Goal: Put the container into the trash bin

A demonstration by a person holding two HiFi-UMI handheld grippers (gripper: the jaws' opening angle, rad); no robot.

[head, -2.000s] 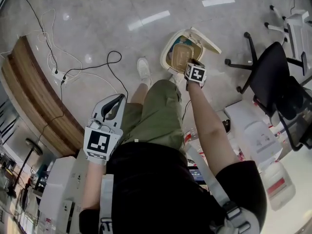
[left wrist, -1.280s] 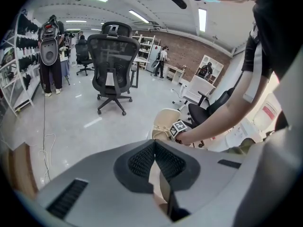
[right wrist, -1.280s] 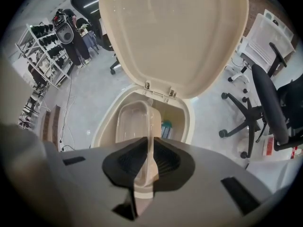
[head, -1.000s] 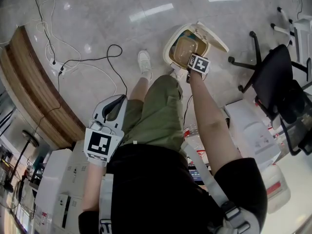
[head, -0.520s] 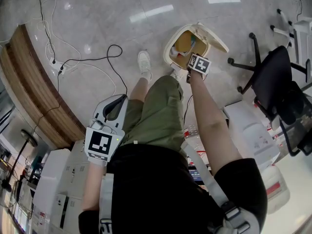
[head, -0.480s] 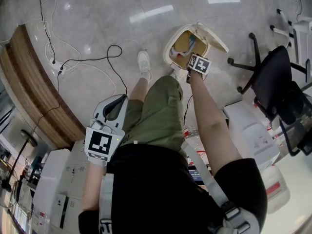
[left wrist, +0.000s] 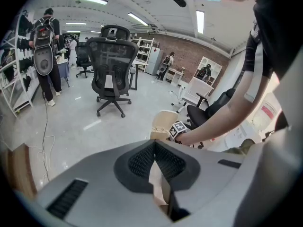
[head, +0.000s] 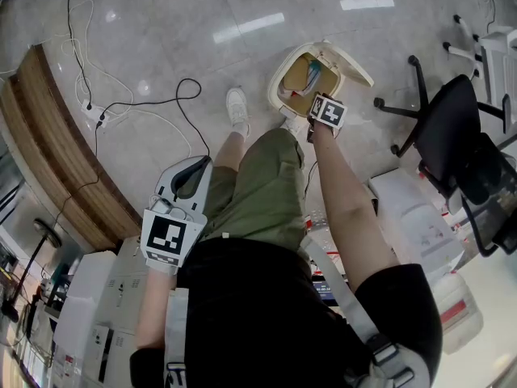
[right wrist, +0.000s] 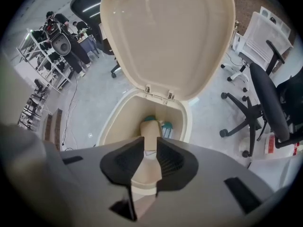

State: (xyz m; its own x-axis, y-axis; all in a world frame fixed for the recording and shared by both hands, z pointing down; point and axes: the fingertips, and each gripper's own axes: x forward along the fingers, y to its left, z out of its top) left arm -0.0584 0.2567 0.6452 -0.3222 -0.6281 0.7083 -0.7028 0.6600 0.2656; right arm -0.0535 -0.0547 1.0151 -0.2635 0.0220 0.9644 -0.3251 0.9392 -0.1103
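Two seconds ago the container (head: pixel 299 75) covered the mouth of the trash bin (head: pixel 277 87); now it lies tilted inside it, in the upper middle of the head view, beside a teal item (right wrist: pixel 166 126). The right tongs (right wrist: pixel 150 144) hover over the bin's near rim, narrowly apart and empty. The left tongs (left wrist: pixel 155 148) stay closed at the lower left. The lid (right wrist: pixel 165 37) stands open behind the bin. A black office chair (head: pixel 452 128) is at the right, and cables (head: pixel 161 103) are at the left.

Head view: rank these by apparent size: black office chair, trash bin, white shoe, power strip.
1. black office chair, though its raised seat is nearer the camera, which inflates it
2. trash bin, lid open
3. white shoe
4. power strip, clearly smallest
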